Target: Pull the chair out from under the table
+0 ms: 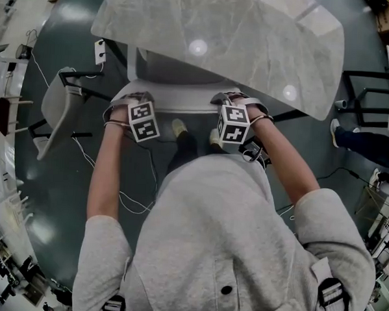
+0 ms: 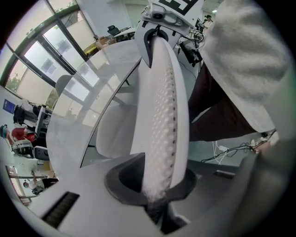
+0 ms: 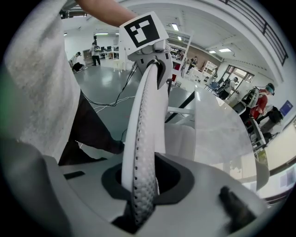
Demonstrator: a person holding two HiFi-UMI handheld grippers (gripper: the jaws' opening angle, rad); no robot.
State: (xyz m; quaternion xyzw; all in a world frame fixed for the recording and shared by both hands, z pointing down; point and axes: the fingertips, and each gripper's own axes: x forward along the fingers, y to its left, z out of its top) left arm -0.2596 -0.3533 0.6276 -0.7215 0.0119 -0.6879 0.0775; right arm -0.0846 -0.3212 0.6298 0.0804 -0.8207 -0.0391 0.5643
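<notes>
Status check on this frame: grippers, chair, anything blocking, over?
Grippers: left gripper and right gripper both clamped on chair back. Chair seat partly under the table. Person's feet close behind it.

Pale marbled worktop [image 1: 253, 37] close ahead of the left gripper [image 1: 129, 104] and right gripper [image 1: 231, 103], white perforated chair back [image 1: 178, 95] spanning between them, bare dark floor [image 1: 56, 196] outward of each, grey shell chair [image 1: 54, 112] beyond the left one.
</notes>
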